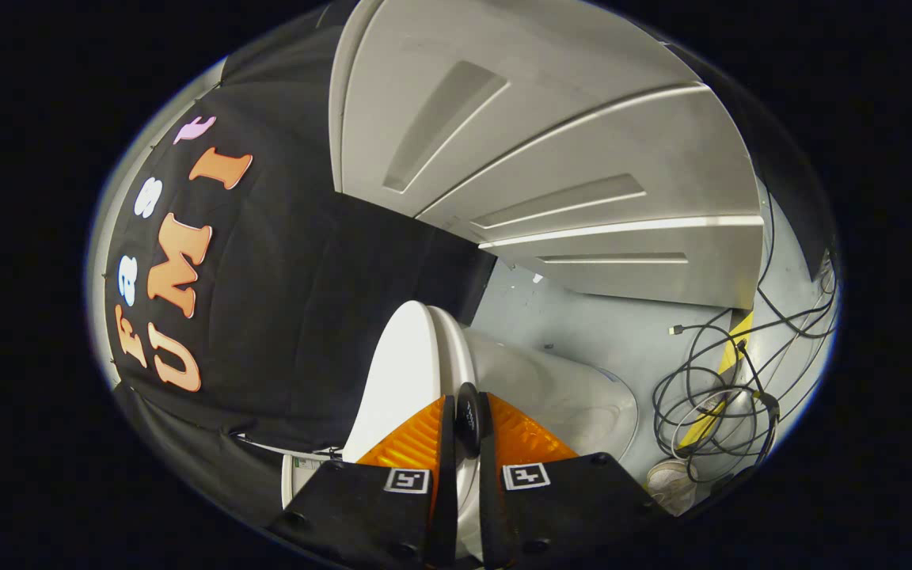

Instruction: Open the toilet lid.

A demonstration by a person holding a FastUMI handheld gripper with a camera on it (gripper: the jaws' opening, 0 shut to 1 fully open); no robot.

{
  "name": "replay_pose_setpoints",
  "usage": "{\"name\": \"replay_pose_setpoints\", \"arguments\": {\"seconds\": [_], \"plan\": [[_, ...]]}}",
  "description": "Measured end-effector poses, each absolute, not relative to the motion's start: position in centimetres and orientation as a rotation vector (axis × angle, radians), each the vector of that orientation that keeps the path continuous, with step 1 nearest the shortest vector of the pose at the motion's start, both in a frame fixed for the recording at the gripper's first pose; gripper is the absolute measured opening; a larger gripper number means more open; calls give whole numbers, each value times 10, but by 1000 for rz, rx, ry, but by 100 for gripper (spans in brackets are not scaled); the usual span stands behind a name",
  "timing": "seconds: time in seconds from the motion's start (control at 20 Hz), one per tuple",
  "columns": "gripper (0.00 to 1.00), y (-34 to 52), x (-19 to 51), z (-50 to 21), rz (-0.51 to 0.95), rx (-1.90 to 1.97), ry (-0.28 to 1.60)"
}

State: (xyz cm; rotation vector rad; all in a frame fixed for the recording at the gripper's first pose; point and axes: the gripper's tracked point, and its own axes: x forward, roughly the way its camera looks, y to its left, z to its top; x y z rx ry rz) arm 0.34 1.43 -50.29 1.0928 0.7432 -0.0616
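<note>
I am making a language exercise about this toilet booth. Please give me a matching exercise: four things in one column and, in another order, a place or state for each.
Things:
1. toilet lid
2. gripper
3. cables
4. panelled door

Places or states:
A. coiled on the floor beside the toilet
B. raised, with its edge between the fingers
C. standing beyond the toilet
D. nearly closed around the lid's edge

Pairs: 1-B, 2-D, 3-A, 4-C

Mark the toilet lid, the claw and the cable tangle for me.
toilet lid (393,372): gripper view, its broad white face, raised.
claw (468,416): gripper view, midway between fingertips, nipping the lid's edge.
cable tangle (701,388): gripper view, loops on floor.
</note>
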Motion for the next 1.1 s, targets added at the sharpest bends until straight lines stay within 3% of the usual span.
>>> {"name": "replay_pose_setpoints", "arguments": {"seconds": [0.1, 0.15, 1.1], "plan": [[17, 24, 6, -500, -78, 1128, 752], [8, 19, 0, -491, -79, 1132, 762], [8, 67, 43, -338, 68, 954, 584]]}}
